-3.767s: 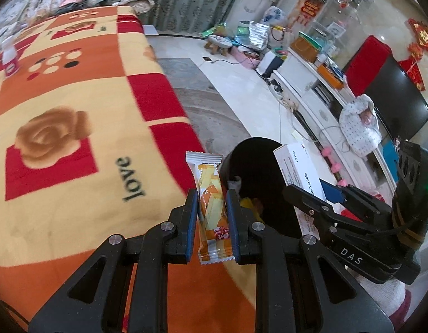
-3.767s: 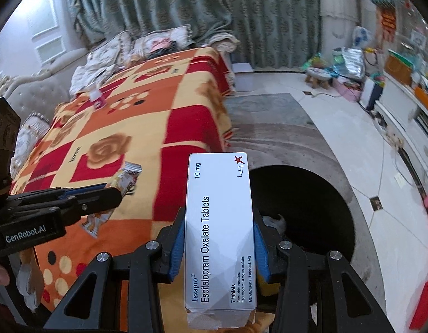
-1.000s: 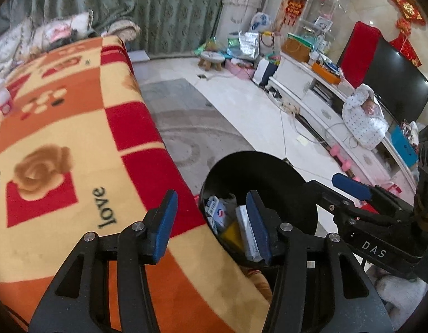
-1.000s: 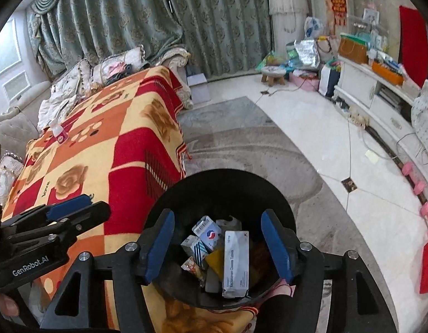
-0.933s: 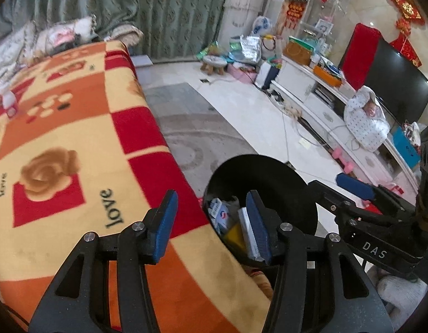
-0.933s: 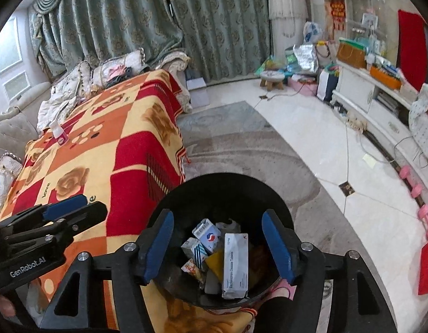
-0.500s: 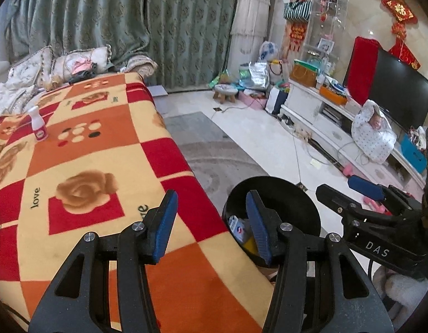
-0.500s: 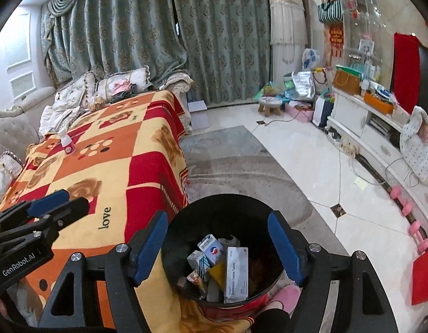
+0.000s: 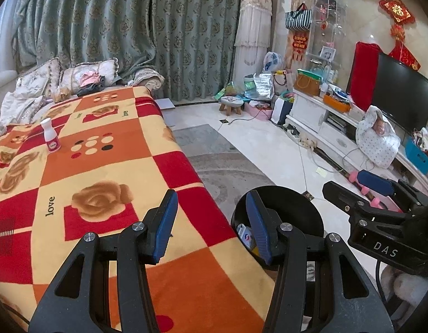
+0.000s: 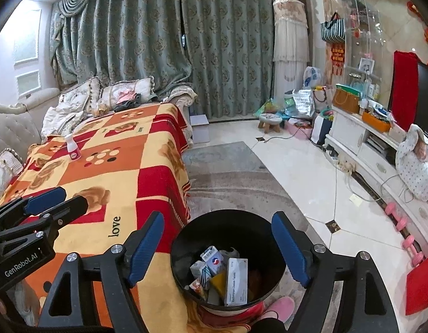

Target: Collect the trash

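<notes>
Black bin (image 10: 186, 238) beside blanket (image 10: 147, 172) edge; right gripper (image 10: 218, 247) widening, empty.

A small white bottle (image 9: 52, 139) stands upright on the rose-patterned blanket (image 9: 97, 172).

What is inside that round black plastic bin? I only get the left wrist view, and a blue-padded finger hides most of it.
Observer: The right wrist view looks straight into the black bin. A long white cardboard tablet box lies on top.
Operator: Anything else in there?
Observer: A small white box with a blue-and-red logo, and a yellow wrapper next to the tablet box.
Operator: Is anything on the floor right by the bin?
Observer: Yes, a pink slipper sits against its near side.
</notes>
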`<state>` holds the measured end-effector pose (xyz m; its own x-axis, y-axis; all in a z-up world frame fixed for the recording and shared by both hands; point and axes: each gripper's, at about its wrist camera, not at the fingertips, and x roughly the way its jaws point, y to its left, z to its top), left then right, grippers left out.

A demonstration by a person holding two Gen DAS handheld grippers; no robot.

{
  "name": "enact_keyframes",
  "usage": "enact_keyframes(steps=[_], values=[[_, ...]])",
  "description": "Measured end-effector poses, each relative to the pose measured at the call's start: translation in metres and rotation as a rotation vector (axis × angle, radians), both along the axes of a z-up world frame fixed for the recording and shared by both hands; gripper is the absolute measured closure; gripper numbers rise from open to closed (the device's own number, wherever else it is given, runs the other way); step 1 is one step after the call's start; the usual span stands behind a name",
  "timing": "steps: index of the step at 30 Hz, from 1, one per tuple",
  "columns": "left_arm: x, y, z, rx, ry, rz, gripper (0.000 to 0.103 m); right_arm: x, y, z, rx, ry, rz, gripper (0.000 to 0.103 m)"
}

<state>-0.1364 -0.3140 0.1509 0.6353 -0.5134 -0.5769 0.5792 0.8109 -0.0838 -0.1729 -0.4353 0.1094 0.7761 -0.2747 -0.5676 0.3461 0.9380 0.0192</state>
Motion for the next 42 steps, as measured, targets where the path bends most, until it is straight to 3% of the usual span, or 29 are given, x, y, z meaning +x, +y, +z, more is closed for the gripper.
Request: enact_keyframes(steps=[42], values=[[0.0049, -0.0014, -0.0027, -0.004, 0.023, 0.012, 0.053, 0.0027, -0.0025, -0.0038, 0.002, 0.025, 0.014, 0.023]])
